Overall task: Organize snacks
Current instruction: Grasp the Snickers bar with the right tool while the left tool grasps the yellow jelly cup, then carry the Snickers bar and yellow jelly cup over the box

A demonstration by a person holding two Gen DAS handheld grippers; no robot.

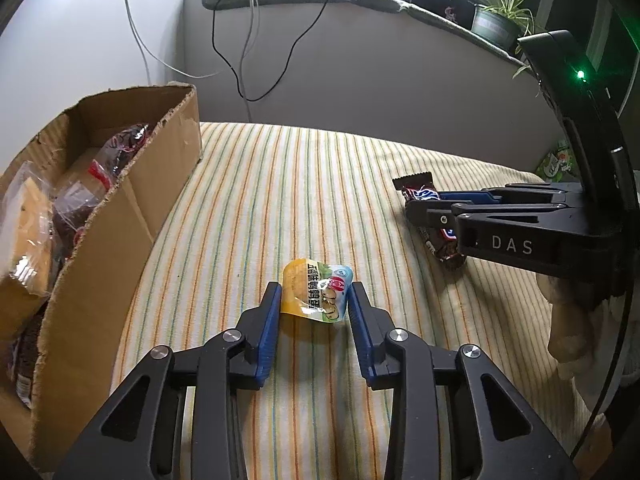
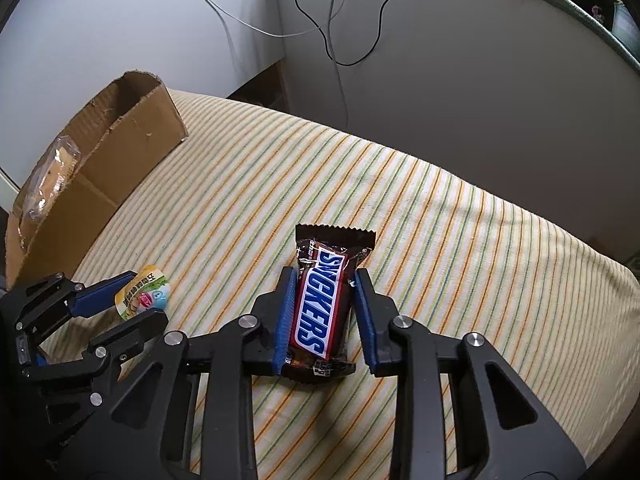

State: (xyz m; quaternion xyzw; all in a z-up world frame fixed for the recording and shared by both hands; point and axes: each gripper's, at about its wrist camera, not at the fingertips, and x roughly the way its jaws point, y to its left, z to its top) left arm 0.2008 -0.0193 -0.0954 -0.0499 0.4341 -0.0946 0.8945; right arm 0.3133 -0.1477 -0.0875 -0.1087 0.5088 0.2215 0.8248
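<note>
Left wrist view: at far left a cardboard box (image 1: 132,208) stands on the striped bedsheet (image 1: 280,184), with bagged snacks (image 1: 76,196) inside. At centre, the left gripper (image 1: 314,300) straddles a small yellow snack packet (image 1: 318,294) lying on the sheet. Both blue pads (image 1: 270,320) touch the packet's sides, so the jaws are clamped on it. At right, the right gripper (image 1: 430,216) reaches in over a Snickers bar (image 1: 428,204), which lies well apart from the packet. Behind, cables (image 1: 248,40) hang down the wall and a potted plant (image 1: 496,20) sits on the ledge.

Right wrist view: the box (image 2: 120,168) appears at far left, the left gripper (image 2: 142,298) and the packet (image 2: 144,298) near left. At centre, the right gripper (image 2: 326,280) has the Snickers bar (image 2: 320,304) lengthwise between its jaws. The left pad presses on the wrapper; whether the right pad makes contact cannot be determined.
</note>
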